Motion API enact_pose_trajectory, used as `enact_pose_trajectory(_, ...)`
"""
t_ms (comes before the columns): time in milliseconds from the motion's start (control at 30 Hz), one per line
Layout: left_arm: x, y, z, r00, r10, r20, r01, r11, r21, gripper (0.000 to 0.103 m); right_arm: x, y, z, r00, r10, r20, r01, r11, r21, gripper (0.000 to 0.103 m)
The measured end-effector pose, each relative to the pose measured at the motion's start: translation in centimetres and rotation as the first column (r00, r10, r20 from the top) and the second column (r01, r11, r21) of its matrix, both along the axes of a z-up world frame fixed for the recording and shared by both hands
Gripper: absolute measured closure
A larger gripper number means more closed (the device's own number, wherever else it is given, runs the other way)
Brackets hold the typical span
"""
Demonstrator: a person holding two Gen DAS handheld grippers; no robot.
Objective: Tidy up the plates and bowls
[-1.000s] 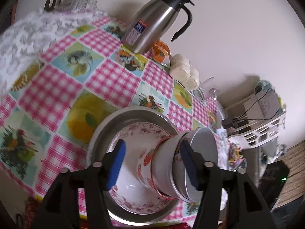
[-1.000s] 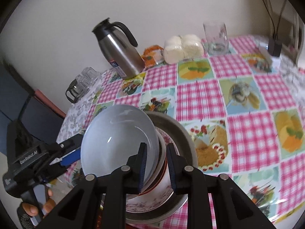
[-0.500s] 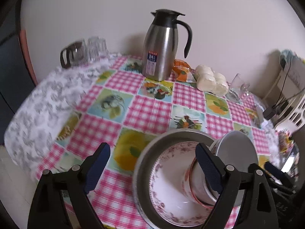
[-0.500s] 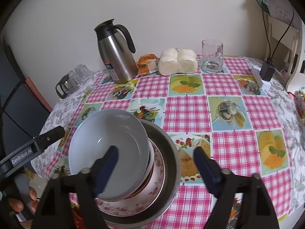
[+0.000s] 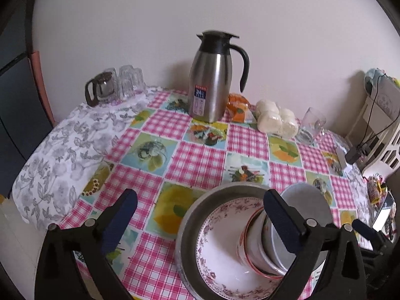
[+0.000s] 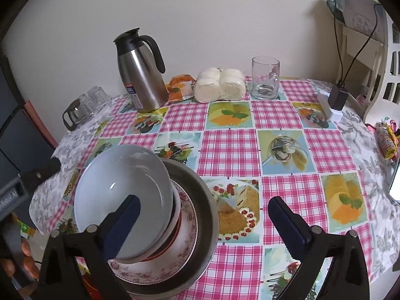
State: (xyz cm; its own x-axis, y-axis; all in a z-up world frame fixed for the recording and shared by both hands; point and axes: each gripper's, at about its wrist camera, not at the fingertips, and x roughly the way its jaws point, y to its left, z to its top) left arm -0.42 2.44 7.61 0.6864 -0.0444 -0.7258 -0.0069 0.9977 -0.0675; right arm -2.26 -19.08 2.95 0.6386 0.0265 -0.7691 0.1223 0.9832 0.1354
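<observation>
Two claws, left (image 5: 200, 225) and right (image 6: 203, 227), opening wide, empty; tilted bowl stack (image 6: 125, 200) at nine o'clock released; next, likely straighten it.

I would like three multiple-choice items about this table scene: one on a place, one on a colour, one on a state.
1. Where do the tilted bowls rest?
A. in the flowered plate inside the steel basin
B. beside the flask
C. on the bare cloth

2. What colour are the checks of the tablecloth?
A. blue
B. pink
C. green

3. What is in the glass mug?
A. milk
B. tea
C. nothing

Answers: 1 A, the bowls lean on the flowered plate within the steel basin. 2 B, pink and white squares show. 3 C, one sees through it.
</observation>
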Motion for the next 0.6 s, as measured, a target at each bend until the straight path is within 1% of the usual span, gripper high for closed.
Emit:
enact_pose_trajectory(100, -0.4, -0.3, 0.5, 1.000, 0.013, 0.027, -0.014, 1.000, 0.021, 0.002, -0.2, 0.2, 0.1, 1.000, 0.009, 0.003, -0.009, 1.000, -0.001, 0.000)
enact_pose_trajectory(233, -0.8, -0.4, 0.5, 0.999, 0.025, 0.020, -0.026, 0.999, 0.029, 0.002, -0.6, 0.6, 0.2, 1.000, 0.024, 0.012, -0.024, 1.000, -0.007, 0.000)
enact_pose_trajectory(500, -1.9, -1.0, -0.3, 1.000, -0.016, 0.006, 0.016, 1.000, -0.014, 0.002, -1.6, 0.9, -0.2, 0.999, 0.034, 0.011, -0.034, 0.999, -0.014, 0.000)
enact_pose_trajectory(600, -2.4, -1.1, -0.9, 0.999, -0.030, -0.020, 0.029, 0.999, -0.027, 0.002, -2.1, 0.9, -0.3, 0.999, 0.033, 0.015, -0.033, 0.999, -0.014, 0.000)
